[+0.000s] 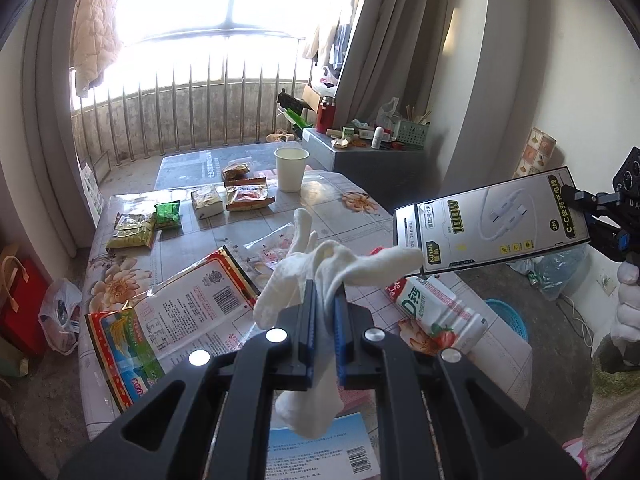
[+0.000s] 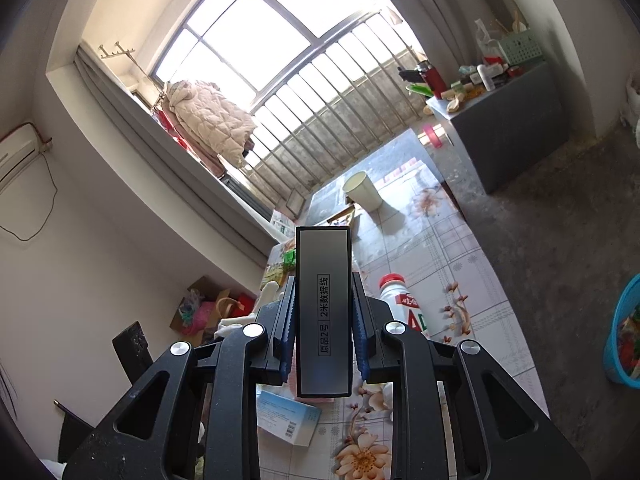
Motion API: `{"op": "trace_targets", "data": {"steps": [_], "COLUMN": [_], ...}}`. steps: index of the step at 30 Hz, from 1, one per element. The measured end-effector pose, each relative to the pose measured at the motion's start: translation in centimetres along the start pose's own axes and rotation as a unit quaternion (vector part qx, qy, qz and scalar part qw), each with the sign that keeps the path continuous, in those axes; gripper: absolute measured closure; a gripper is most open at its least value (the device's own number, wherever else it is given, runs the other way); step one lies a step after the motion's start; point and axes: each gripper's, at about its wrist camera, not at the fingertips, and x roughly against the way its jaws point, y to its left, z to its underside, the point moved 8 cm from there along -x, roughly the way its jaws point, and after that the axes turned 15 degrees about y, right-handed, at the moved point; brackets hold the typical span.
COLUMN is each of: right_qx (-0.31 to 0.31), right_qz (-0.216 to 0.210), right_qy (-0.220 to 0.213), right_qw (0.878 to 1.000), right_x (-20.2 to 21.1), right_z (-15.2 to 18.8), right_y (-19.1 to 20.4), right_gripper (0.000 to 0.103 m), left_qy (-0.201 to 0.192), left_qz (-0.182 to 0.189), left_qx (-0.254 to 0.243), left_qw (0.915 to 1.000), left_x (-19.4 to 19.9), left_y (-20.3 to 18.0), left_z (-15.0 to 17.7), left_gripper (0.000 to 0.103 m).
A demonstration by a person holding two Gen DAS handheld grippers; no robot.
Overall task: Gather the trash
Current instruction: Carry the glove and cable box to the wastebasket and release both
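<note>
Left tongs (image 1: 325, 300) clamped tight on a crumpled white cloth (image 1: 320, 276) — it's up off the flower-patterned bench (image 1: 360, 200). Over on the right, the right tongs (image 1: 578, 200) grip a flat black-and-white cable box (image 1: 492, 220), held clear above a white strawberry-print milk bottle (image 1: 436, 312) lying on its side.

tissue (image 1: 320, 268): white, crumpled, pinched mid-body, ends flopping above and below, held off the table
cable box (image 2: 323, 312): slim black and grey carton, printed white cable on its face, gripped by its narrow sides, in the air over the table's right edge
milk bottle (image 1: 436, 312): white, red cap, strawberry label, lying on its side on the table
big wrapper (image 1: 168, 320): empty printed bag, flat on the table
cup (image 1: 291, 169): white paper, upright, far end
</note>
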Motion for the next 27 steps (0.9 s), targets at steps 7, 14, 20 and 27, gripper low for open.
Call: {"op": "trace_targets", "data": {"steps": [7,14,20,27], "right_qx": [-0.002,-0.054,-0.124,-0.215], "right_qz": [0.034,0.102,0.170,0.239], "right_qy": [-0.076,-0.152,-0.194,-0.189], "right_qw": [0.997,0.982,0.958,0.928], "right_x": [7.2,15.2,20.3,20.5], "right_z": [2.0,5.2,9.4,13.7], "right_y": [-1.1,-6.2,-12.5,-21.4], "right_gripper": [0.081,0.080,0.080,0.080], "left_qy": [-0.018,-0.007,0.057,0.197], "left_qz": [0.064,0.162,0.244,0.268], "left_qx": [-0.040,-0.097,-0.141,-0.187], "left_qw": [0.9970,0.9820,0.9579,0.9243], "left_x": [1.9,1.1,-3.7,-14.4], "left_y": [-6.1,-16.4,-27.9,-41.2], "left_z": [-2.5,-5.6,-7.1,-4.9], "left_gripper": [0.095,0.095,0.095,0.095]}}
